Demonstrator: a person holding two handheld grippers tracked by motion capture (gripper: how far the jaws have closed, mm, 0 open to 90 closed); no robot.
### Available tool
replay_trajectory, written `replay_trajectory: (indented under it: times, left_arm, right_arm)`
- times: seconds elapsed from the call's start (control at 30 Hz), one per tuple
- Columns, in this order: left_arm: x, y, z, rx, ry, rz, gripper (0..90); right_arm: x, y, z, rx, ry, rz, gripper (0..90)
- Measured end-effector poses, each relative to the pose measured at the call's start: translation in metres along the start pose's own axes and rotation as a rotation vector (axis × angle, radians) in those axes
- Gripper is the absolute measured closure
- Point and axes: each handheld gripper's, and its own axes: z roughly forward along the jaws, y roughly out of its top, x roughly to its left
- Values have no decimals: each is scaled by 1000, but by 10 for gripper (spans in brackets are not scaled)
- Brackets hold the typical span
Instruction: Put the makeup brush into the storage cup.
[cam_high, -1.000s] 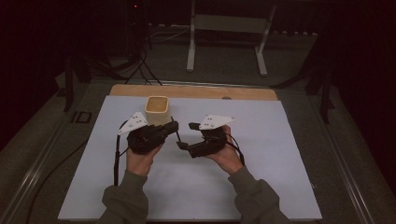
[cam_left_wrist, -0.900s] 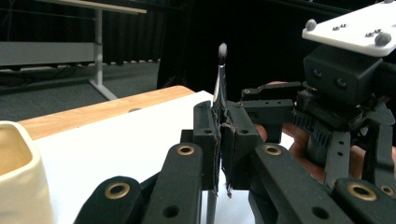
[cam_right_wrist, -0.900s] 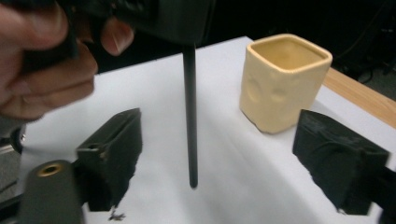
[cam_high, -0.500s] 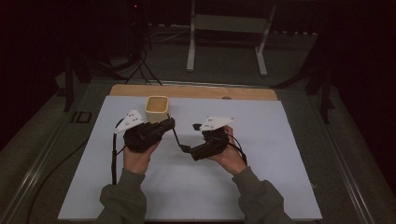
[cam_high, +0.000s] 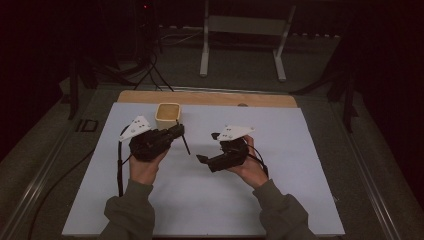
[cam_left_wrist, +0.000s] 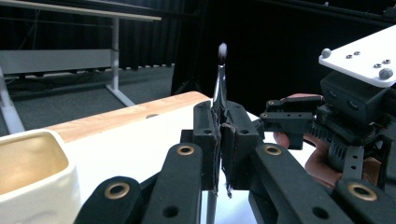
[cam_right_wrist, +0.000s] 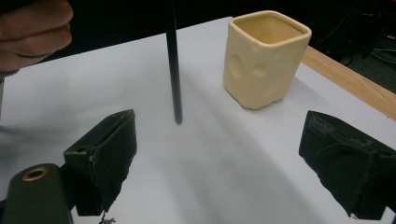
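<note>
We see a thin dark rod (cam_high: 185, 142) with a pale rounded tip clamped between the closed jaws of the left gripper (cam_high: 176, 131), just in front of a cream square ceramic cup (cam_high: 168, 113) near the far edge of a white sheet (cam_high: 300, 165). The right gripper (cam_high: 206, 160) hovers nearby with its jaws spread wide, holding nothing. The sheet covers a light wooden tabletop (cam_high: 210, 98), and beyond it stands a grey metal frame (cam_high: 245, 35) in a dark, black-curtained room.
</note>
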Motion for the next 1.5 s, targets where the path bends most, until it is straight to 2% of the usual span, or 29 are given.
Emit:
replay_trajectory:
  times: [0.57, 1.5]
  left_arm:
    - [4, 10, -3, -13, 23, 11, 856]
    - [14, 16, -12, -26, 110, 37, 856]
  right_arm:
    - [-5, -7, -10, -12, -37, 18, 110]
    - [-10, -20, -27, -16, -67, 21, 111]
